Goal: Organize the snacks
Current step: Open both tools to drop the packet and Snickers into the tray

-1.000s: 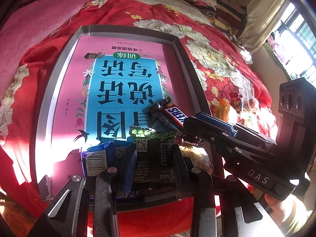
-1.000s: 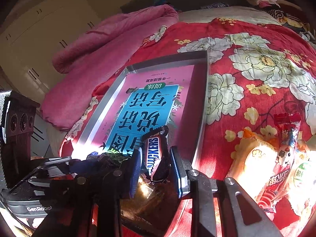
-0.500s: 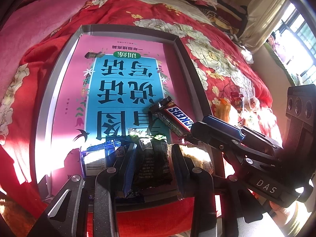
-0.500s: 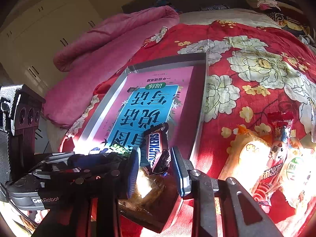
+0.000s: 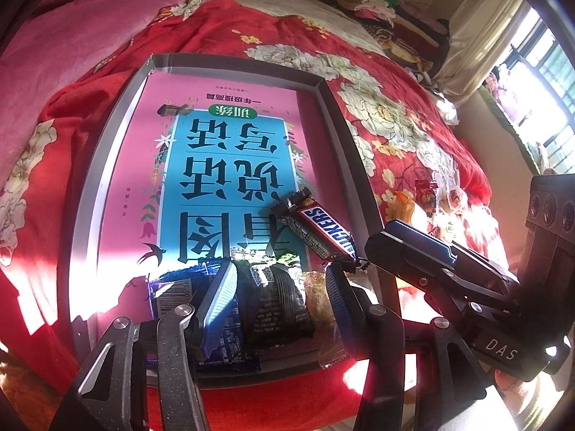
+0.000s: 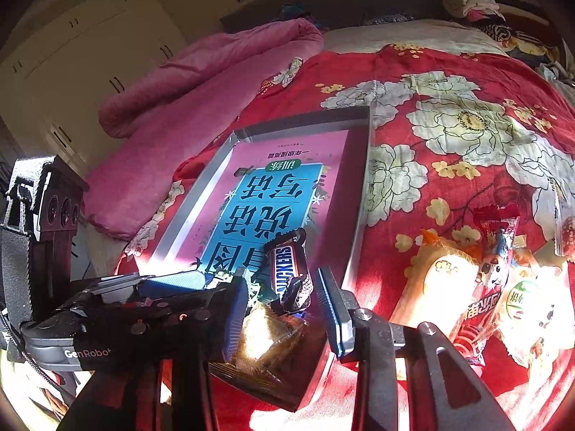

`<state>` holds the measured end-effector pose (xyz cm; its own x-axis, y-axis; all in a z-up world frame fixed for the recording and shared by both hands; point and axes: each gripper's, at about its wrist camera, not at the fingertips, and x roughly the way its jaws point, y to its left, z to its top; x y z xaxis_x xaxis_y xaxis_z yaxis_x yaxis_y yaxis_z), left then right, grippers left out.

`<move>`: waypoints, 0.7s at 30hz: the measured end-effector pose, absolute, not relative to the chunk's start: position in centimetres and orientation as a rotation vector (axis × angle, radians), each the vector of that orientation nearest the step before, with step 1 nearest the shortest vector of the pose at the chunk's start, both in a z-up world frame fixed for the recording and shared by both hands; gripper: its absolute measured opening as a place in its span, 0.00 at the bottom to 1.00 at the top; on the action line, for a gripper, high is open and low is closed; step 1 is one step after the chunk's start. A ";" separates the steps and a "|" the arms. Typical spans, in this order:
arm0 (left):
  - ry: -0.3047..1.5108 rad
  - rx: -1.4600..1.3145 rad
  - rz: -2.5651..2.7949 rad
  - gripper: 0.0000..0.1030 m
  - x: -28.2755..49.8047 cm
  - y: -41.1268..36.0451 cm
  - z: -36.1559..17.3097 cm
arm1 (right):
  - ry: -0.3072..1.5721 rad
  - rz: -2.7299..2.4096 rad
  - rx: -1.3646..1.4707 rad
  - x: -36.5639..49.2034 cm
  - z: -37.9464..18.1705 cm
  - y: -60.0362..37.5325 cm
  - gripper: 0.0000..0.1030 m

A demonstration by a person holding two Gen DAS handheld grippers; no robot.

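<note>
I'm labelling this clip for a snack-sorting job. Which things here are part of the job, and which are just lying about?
Part of the job:
Snickers bar
dark snack packet
grey tray
loose snack packets on the bed

Just lying about:
pink blanket
pile of clothes
wardrobe

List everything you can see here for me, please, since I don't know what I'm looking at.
Tray: one, grey, on the bed.
Book: one, pink and blue, flat inside the tray.
Snickers bar: one, brown, lying on the book.
Black packet: one, at the tray's near end.
Blue packet: one, beside the black packet.
Clear packet: one, yellowish, in the tray's near corner.
Loose snacks: several, orange, red and white, on the bedspread outside the tray.
Bedspread: one, red with flowers.
Blanket: one, pink, bunched up.
Wardrobe: cream, behind the bed.
Left tongs: black and blue, open around the black packet.
Right tongs: black and blue, open around the Snickers bar.
</note>
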<state>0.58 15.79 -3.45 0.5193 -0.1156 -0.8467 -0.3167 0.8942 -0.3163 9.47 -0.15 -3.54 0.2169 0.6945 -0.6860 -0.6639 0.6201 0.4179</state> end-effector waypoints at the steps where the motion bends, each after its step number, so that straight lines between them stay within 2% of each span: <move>1: 1.024 -0.469 0.128 0.52 0.6 15.8 -3.4 | 0.967 0.942 0.039 9.4 -3.4 -0.2 0.40; 4: 1.006 -0.475 0.129 0.55 0.4 15.9 -3.1 | 0.954 0.940 0.035 9.2 -3.1 -0.3 0.41; 6: 0.991 -0.473 0.131 0.65 0.4 16.0 -2.8 | 0.946 0.933 0.031 9.1 -3.0 -0.5 0.44; 21: 0.926 -0.443 0.132 0.75 0.1 15.8 -1.4 | 0.869 0.901 0.056 8.6 -1.3 -2.4 0.52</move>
